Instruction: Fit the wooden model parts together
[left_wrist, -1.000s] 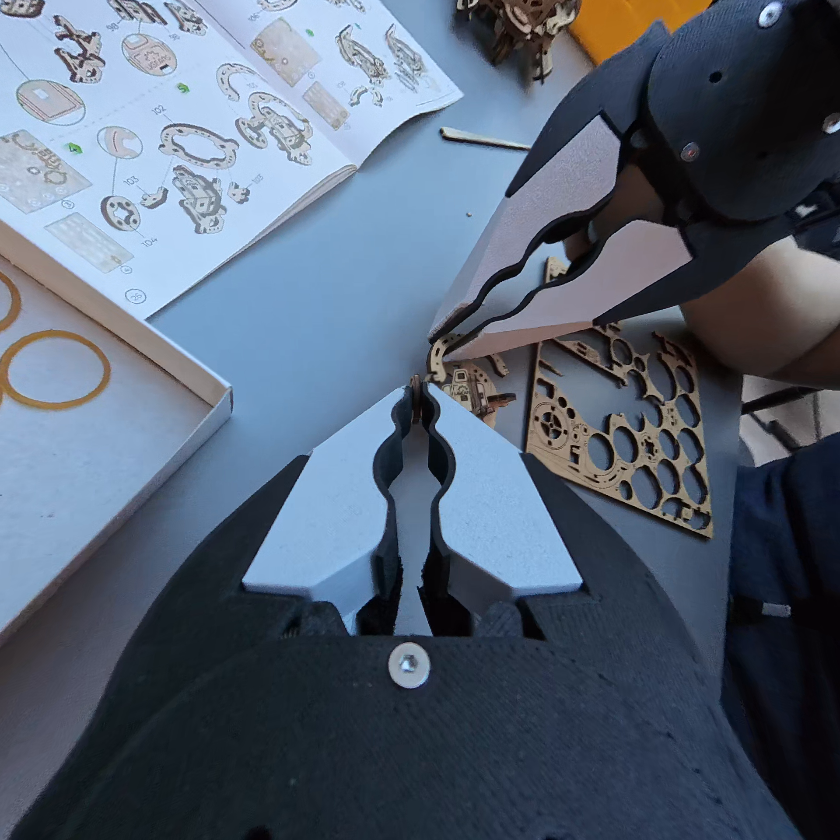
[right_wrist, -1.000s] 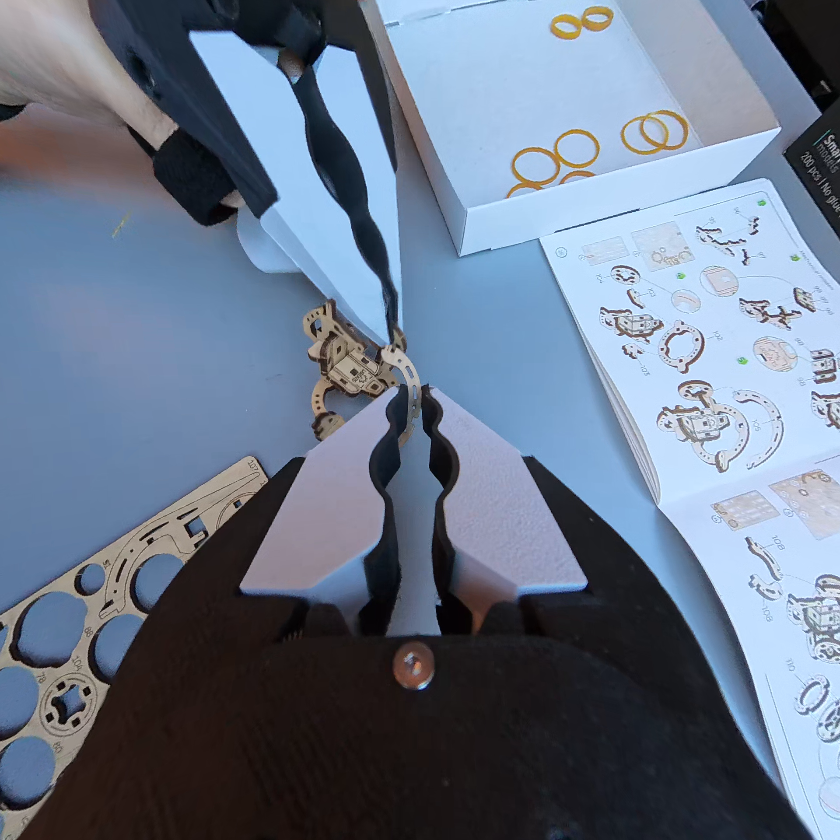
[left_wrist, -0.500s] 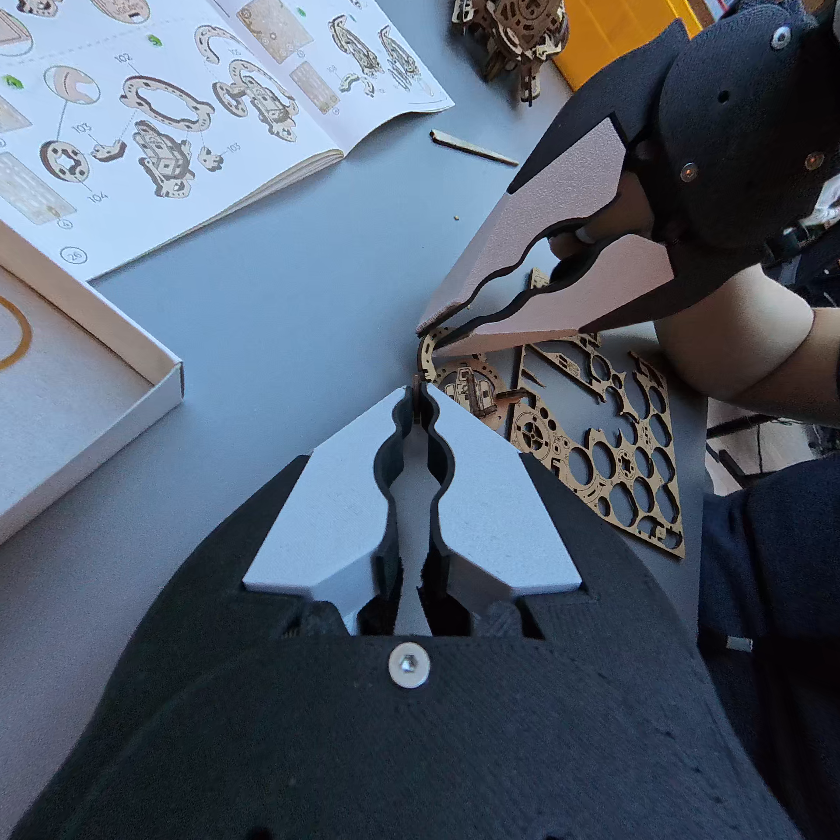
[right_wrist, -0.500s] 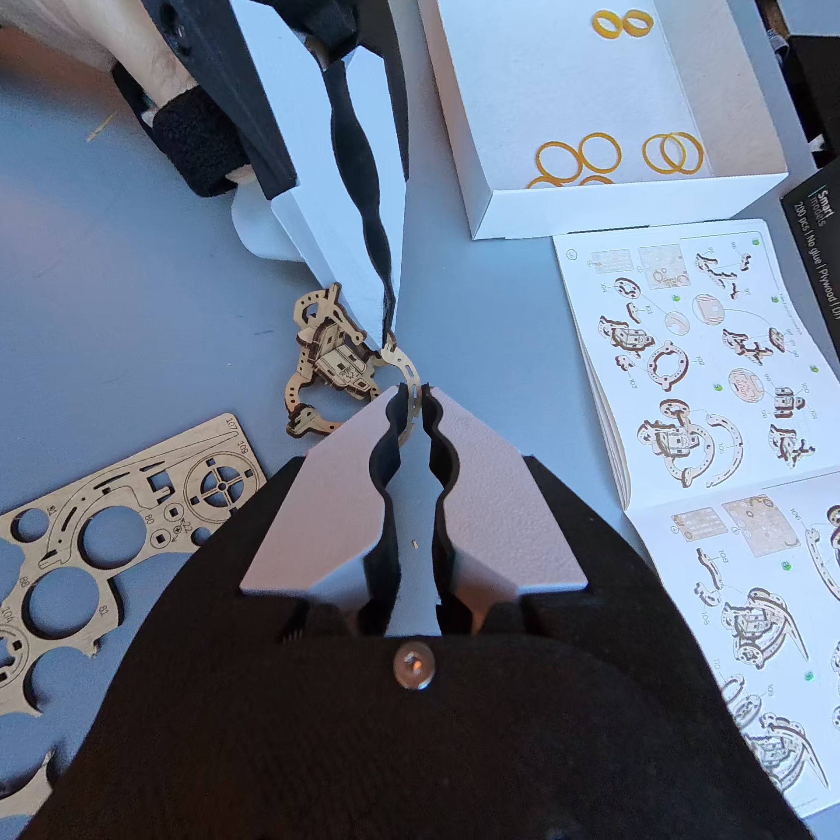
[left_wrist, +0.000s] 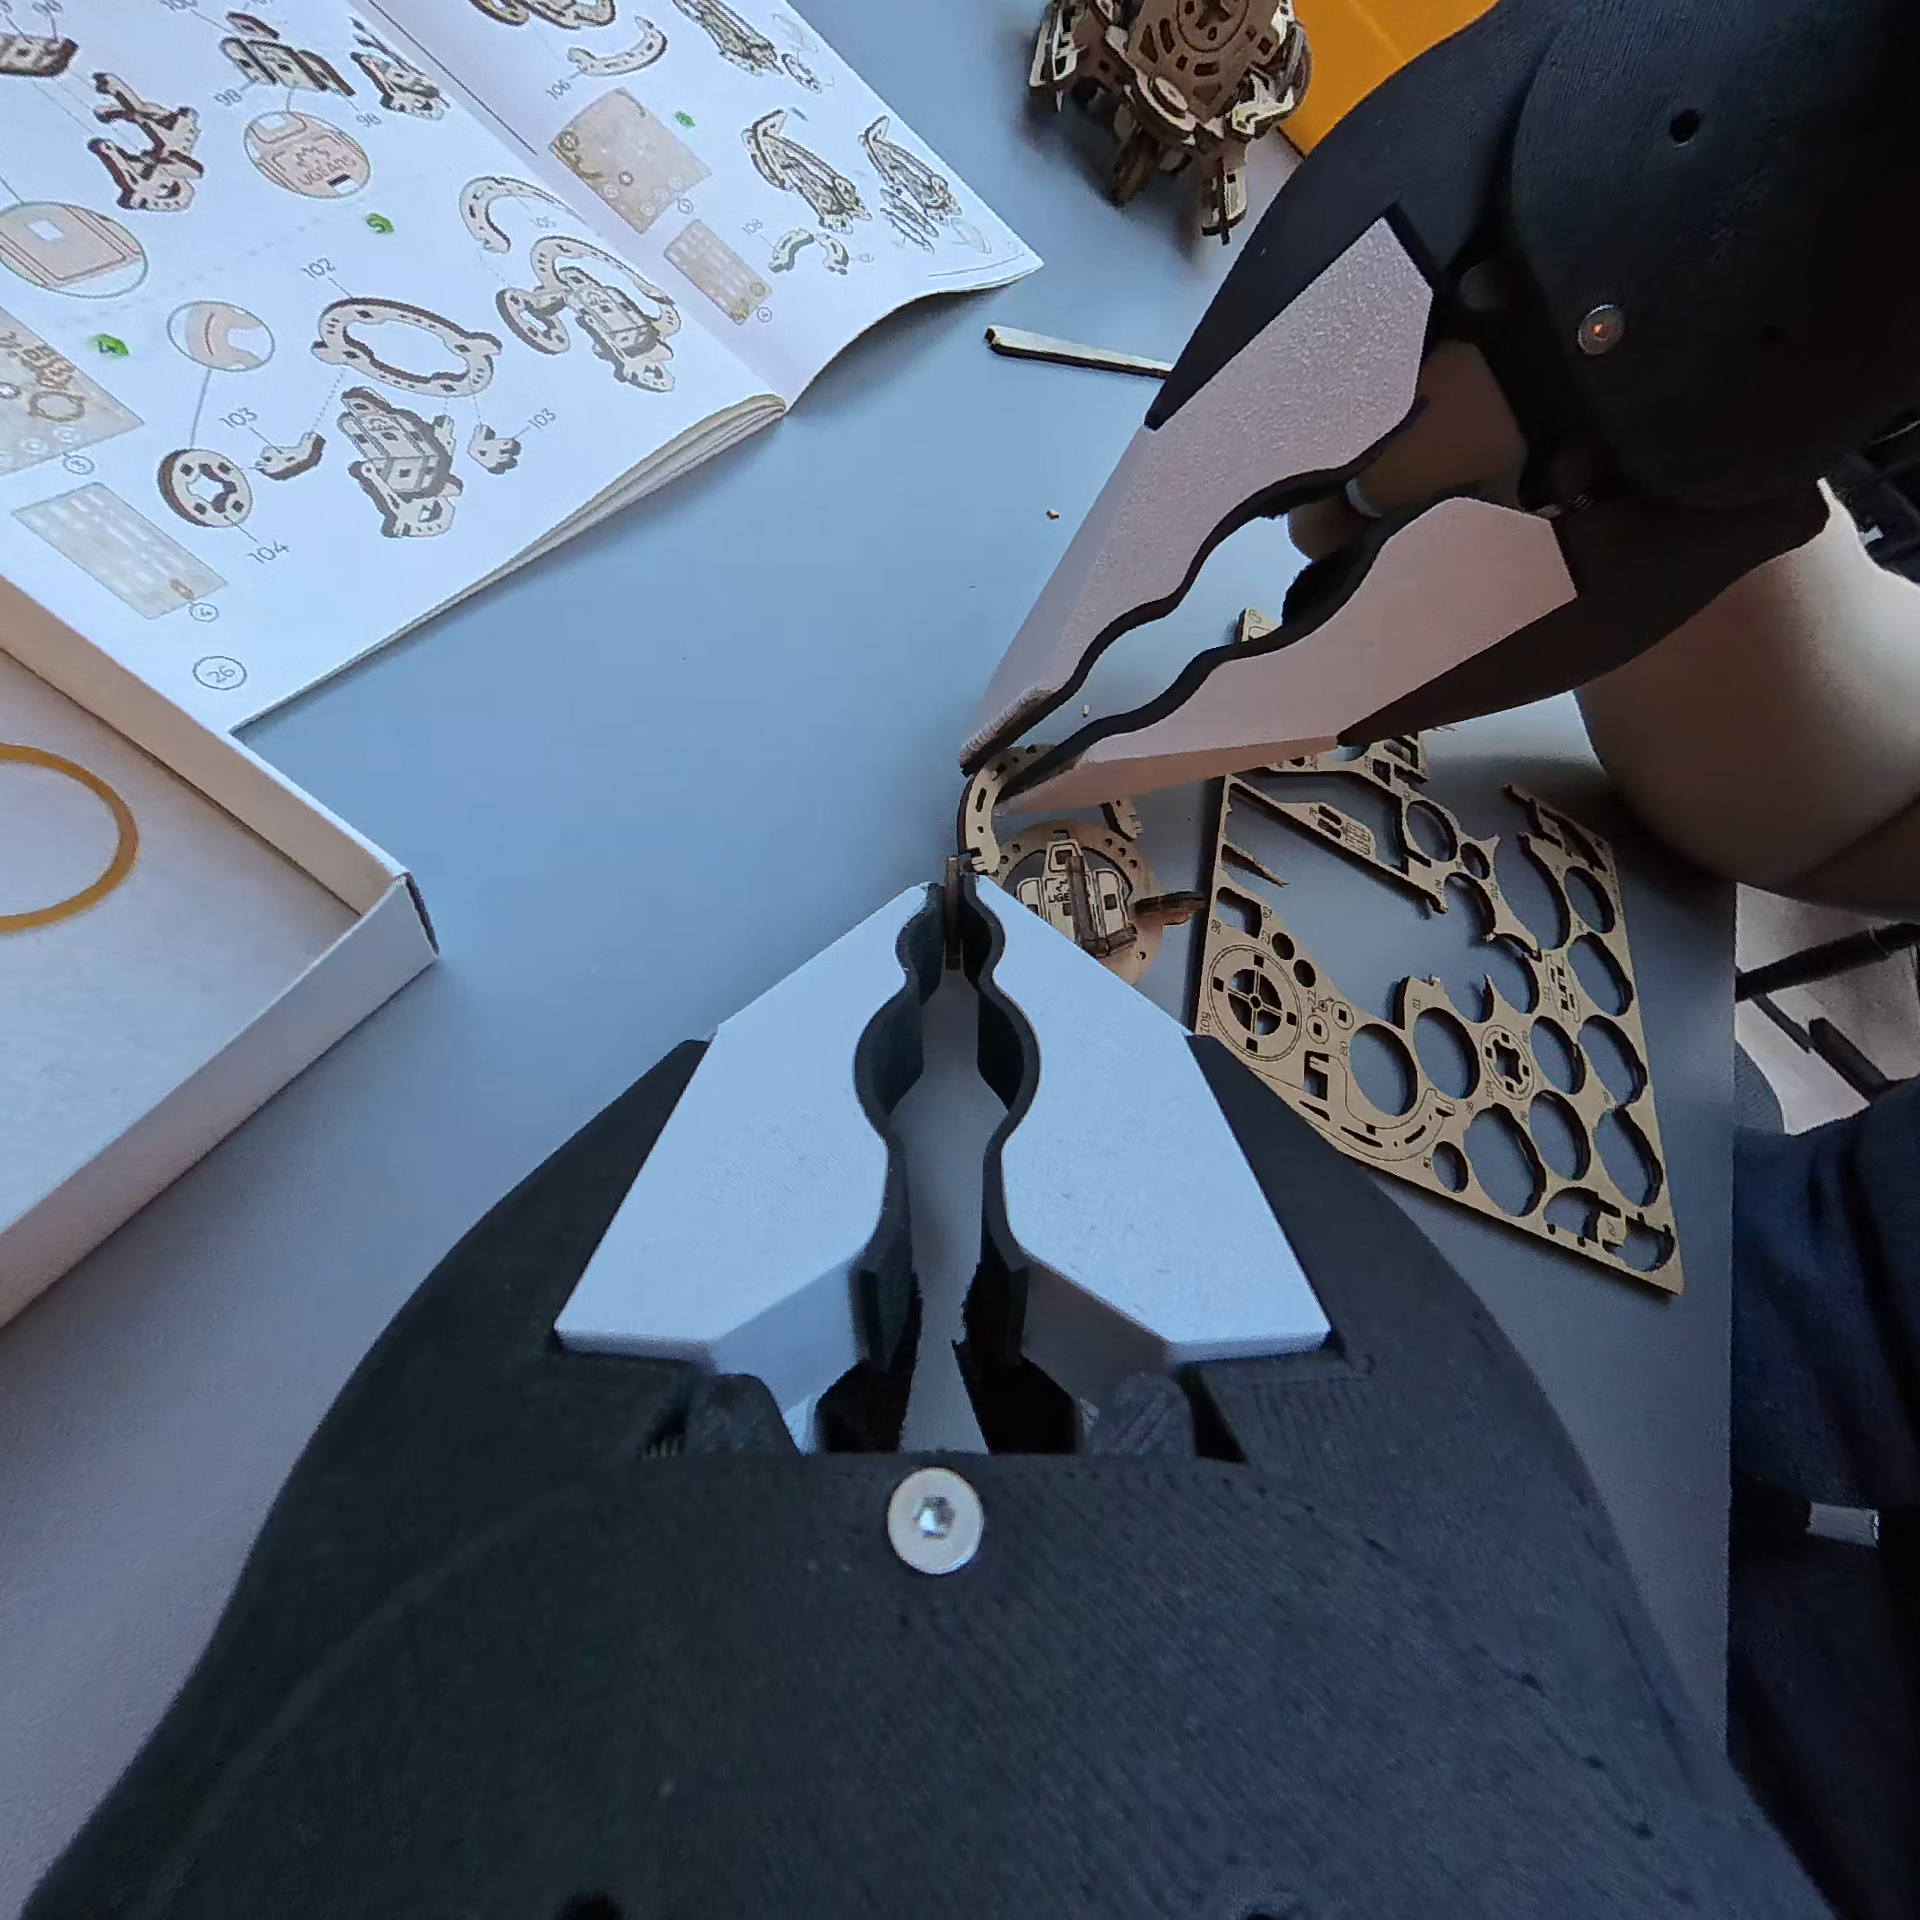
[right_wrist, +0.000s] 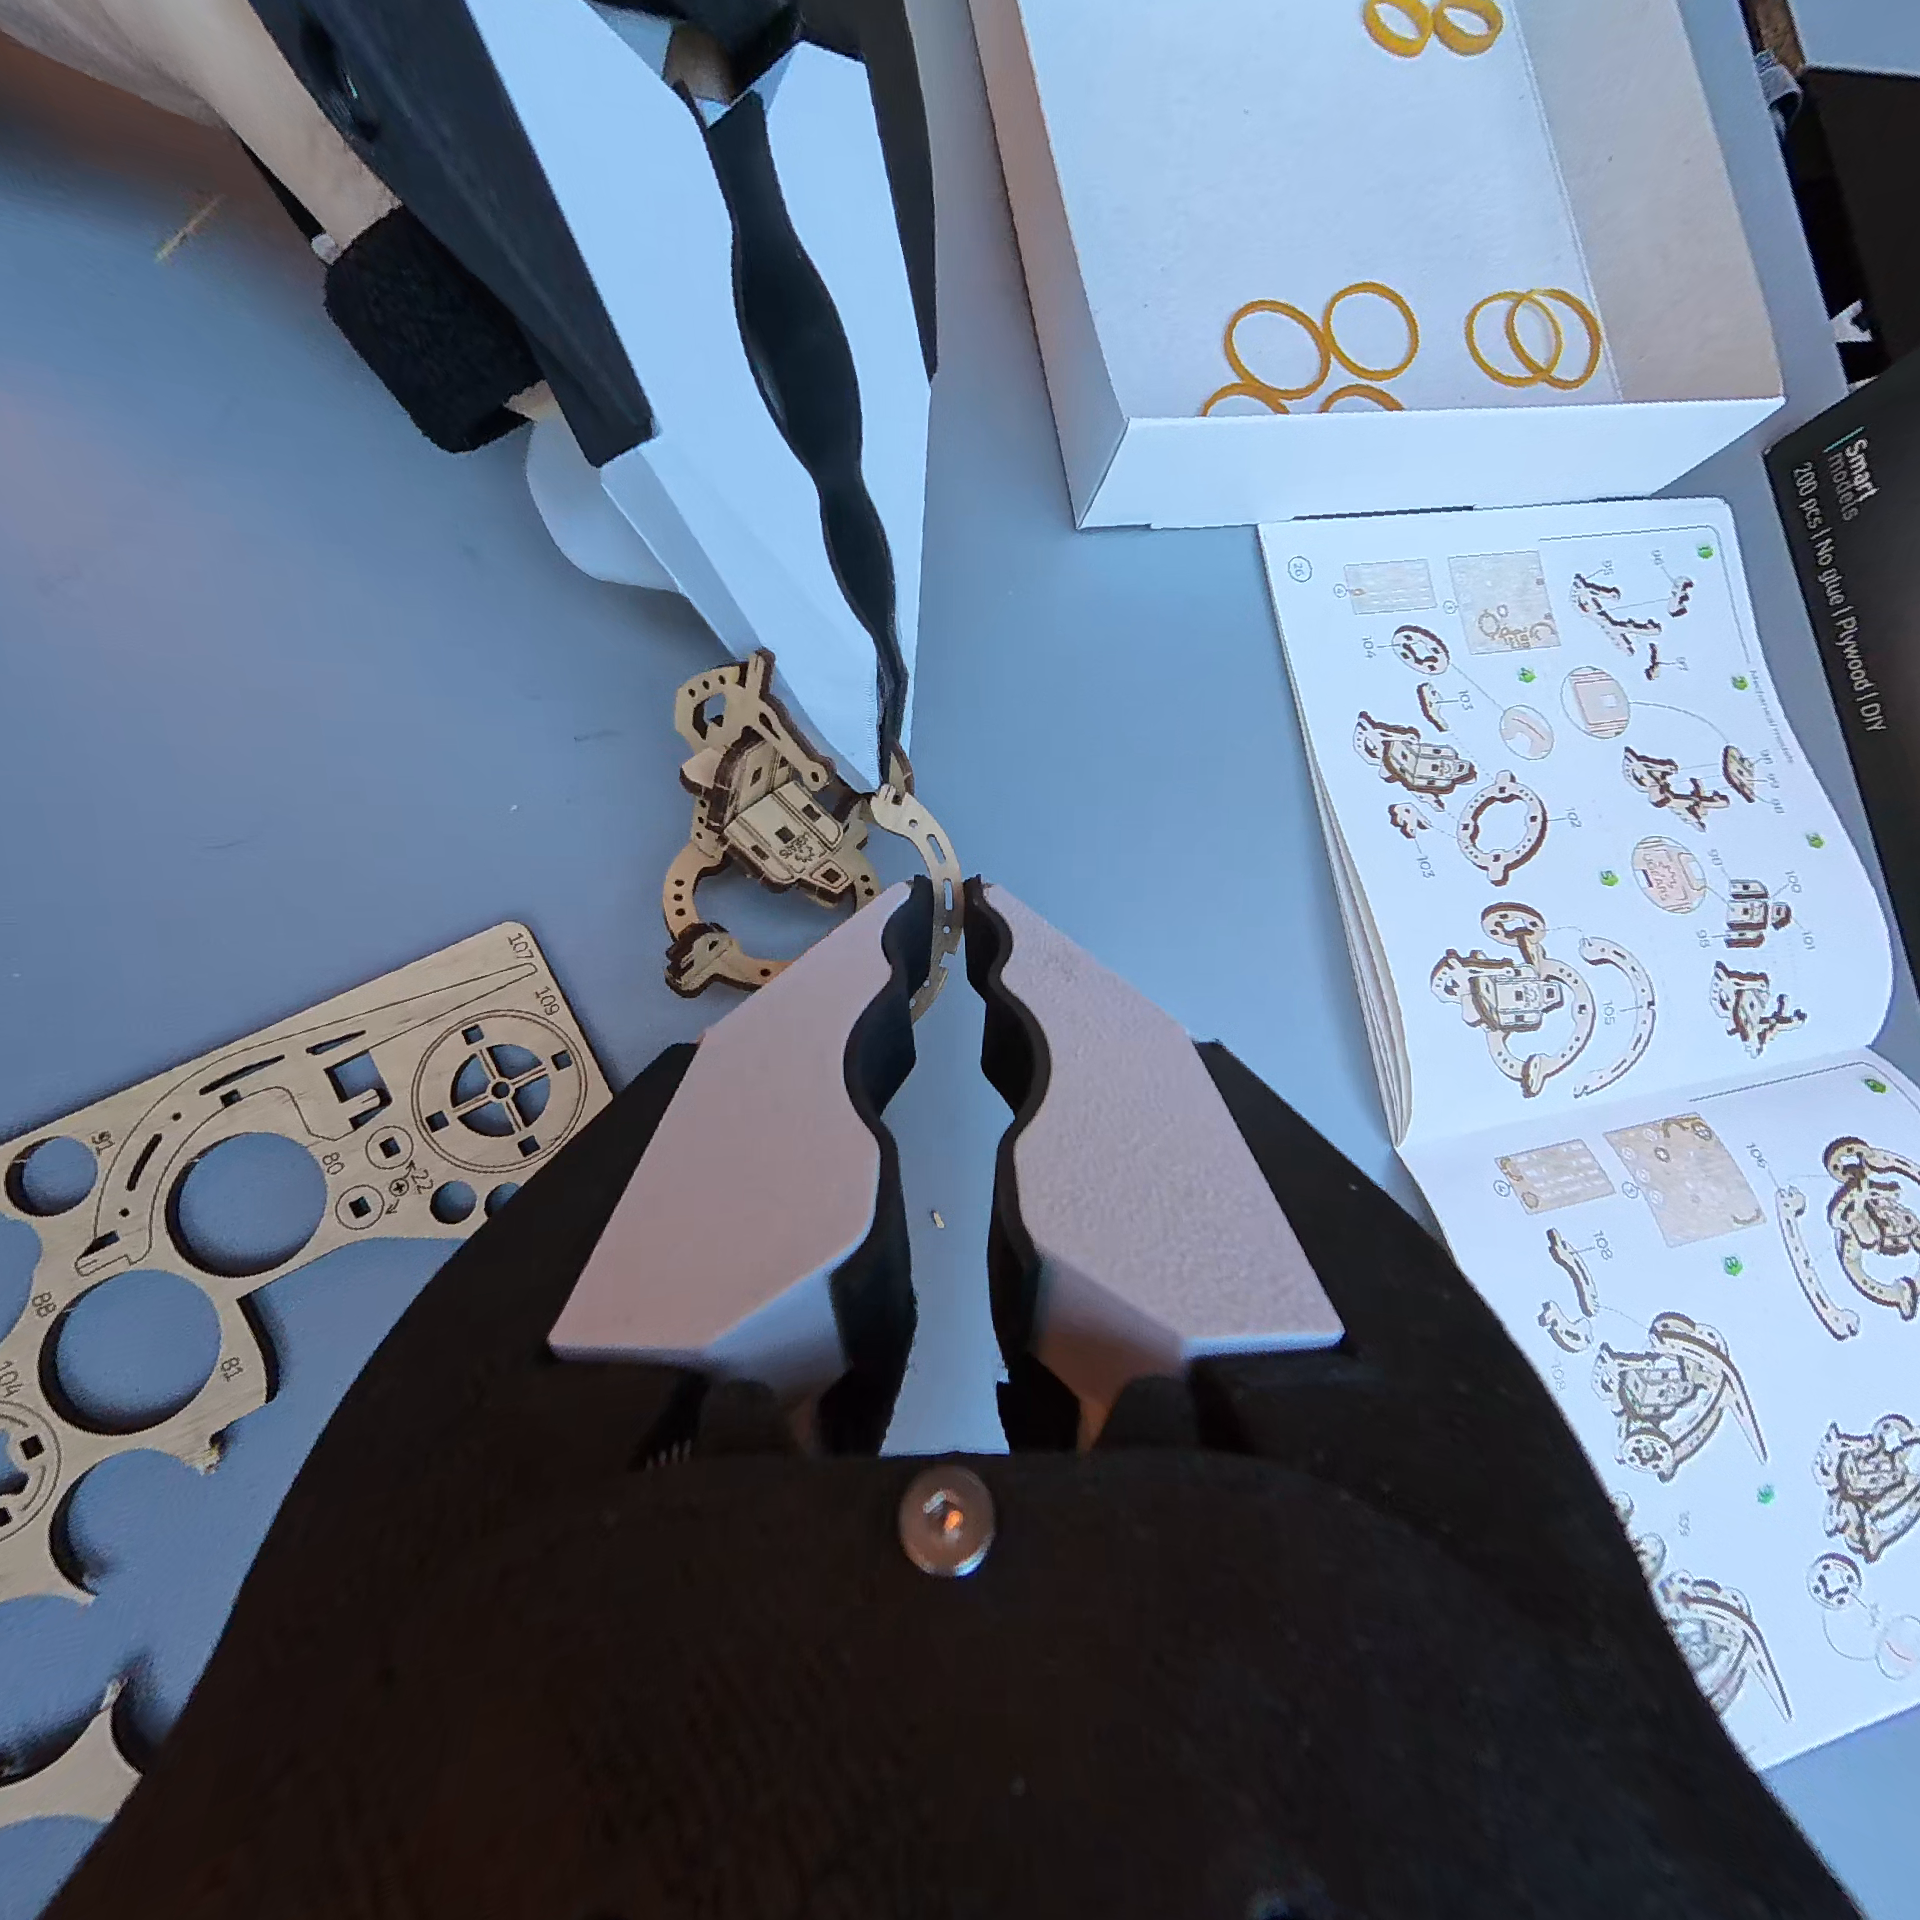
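Observation:
My left gripper (left_wrist: 954, 912) is shut on a thin small wooden piece (left_wrist: 952, 902), seen edge-on at its tips. Just right of it lies a small wooden sub-assembly (left_wrist: 1081, 896), a boxy body in a holed ring (right_wrist: 756, 821). I cannot tell whether the pinched piece is part of it. My right gripper (right_wrist: 941, 891) is shut on a curved wooden arc with holes (right_wrist: 940, 914). The arc's free end (right_wrist: 889, 802) meets the left gripper's tips (right_wrist: 891, 764). In the left wrist view the right gripper (left_wrist: 985, 771) comes in from the upper right with the arc (left_wrist: 977, 816).
A punched-out plywood sheet (left_wrist: 1455, 1049) (right_wrist: 260, 1195) lies by the sub-assembly. An open instruction booklet (left_wrist: 416, 312) (right_wrist: 1621, 987) and a white box with yellow rubber bands (right_wrist: 1382, 260) lie beyond. A built wooden model (left_wrist: 1164, 83) and a loose wooden stick (left_wrist: 1081, 351) lie farther off. My two grippers' fingertips are within a few centimetres of each other. The built wooden model (left_wrist: 1164, 83) sits 30 cm or so from the ends of my right fingers.
Both grippers keep their grips and stay tip to tip. The views shift a little over the table. The arc's end stays at the left gripper's tips.

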